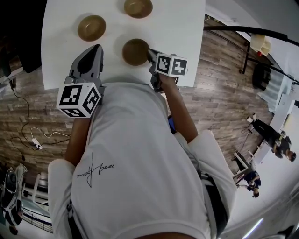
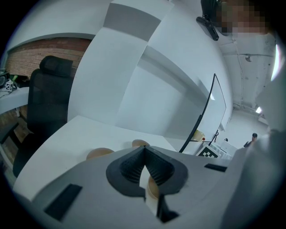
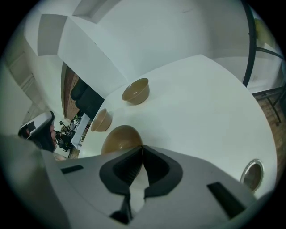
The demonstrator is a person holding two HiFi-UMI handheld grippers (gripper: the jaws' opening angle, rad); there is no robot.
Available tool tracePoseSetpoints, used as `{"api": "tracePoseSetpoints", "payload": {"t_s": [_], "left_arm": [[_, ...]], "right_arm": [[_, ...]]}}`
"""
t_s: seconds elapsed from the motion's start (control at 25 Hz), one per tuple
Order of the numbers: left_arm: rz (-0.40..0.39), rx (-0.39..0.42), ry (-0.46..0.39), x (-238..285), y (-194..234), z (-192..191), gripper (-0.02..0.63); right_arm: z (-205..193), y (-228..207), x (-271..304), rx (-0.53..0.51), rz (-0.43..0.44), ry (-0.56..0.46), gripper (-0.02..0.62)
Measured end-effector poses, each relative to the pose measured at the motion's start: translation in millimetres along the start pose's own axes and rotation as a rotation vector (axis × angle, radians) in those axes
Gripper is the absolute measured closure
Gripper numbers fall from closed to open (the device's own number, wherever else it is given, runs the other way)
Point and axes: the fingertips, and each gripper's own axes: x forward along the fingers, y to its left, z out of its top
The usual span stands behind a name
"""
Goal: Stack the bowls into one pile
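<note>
1. Both pairs of jaws are clenched on nothing. The left gripper (image 2: 144,148) has its tips pressed together, and so does the right gripper (image 3: 142,147). A move onto a rim in this state would likely shove the bowl instead of catching it, so the jaws must part first.
2. The three bowls sit apart on the white table (image 1: 187,28), none stacked. The nearest bowl (image 1: 135,51) lies just ahead of the right fingertips and slightly to their left. It is close enough that a small forward drift could knock it sliding.
3. The left-hand bowl (image 1: 91,27) is ahead of the left fingertips, and the far bowl (image 1: 138,8) is well beyond both pairs. Reaching for the far one over the nearest bowl risks clipping it on the way.
4. The walls look smooth and rounded. A pinch taken only on the lip could slip or let the bowl swing and tilt during a lift.
5. A tilted or off-centre bowl could land on the lower rim, rock, and slide off rather than nest.
6. Both grippers converging on the nearest bowl could bump each other.
</note>
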Motion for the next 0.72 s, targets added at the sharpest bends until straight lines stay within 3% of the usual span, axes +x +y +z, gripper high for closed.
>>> {"api": "tracePoseSetpoints", "payload": {"t_s": [0.72], "left_arm": [[0.025,-0.01,-0.01,-7.7,9.0,0.1,0.614]], "right_arm": [[10.1,8.4,-3.6,-0.02,0.03,0.004,0.577]]}}
